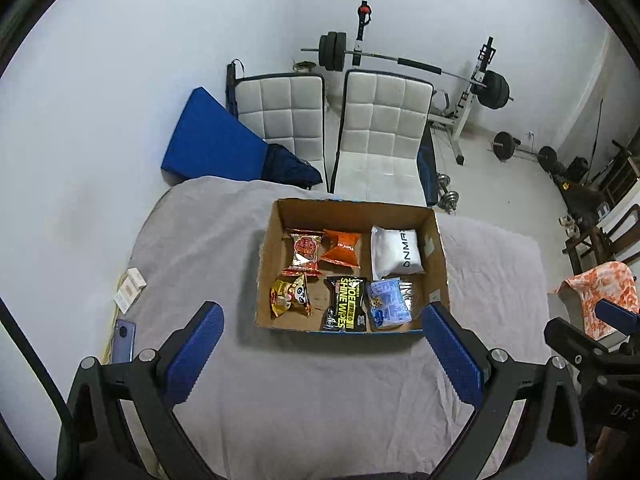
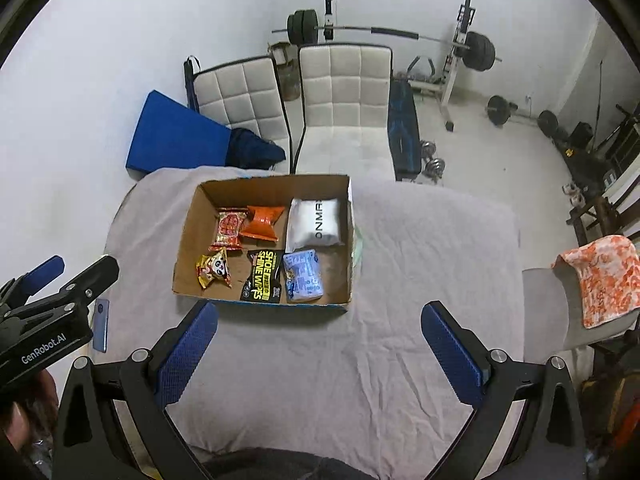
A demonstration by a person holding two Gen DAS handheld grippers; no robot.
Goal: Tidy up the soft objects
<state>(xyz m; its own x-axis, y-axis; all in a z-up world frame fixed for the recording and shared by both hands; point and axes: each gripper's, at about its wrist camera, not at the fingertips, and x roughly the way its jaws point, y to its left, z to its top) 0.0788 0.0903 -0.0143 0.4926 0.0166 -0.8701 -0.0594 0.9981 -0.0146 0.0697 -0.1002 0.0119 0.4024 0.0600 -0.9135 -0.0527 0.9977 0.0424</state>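
A cardboard box [image 1: 272, 248] [image 2: 188, 236] sits on a grey cloth. It holds a red snack pack [image 1: 306, 252] [image 2: 230, 228], an orange pack [image 1: 342, 248] [image 2: 262, 222], a white pouch [image 1: 396, 252] [image 2: 318, 220], a yellow panda pack [image 1: 290, 296] [image 2: 214, 268], a black shoe wipes pack [image 1: 348, 308] [image 2: 264, 276] and a pale blue pack [image 1: 390, 302] [image 2: 304, 276]. My left gripper [image 1: 322, 320] is open and empty, just in front of the box. My right gripper [image 2: 320, 320] is open and empty, in front of the box's right corner.
A blue phone [image 1: 123, 340] [image 2: 101, 326] and a white box [image 1: 130, 290] lie at the cloth's left edge. Two white chairs [image 1: 380, 128] [image 2: 344, 108] stand behind the table. An orange patterned towel [image 2: 600, 276] drapes a chair at right. Gym weights [image 1: 492, 90] stand farther back.
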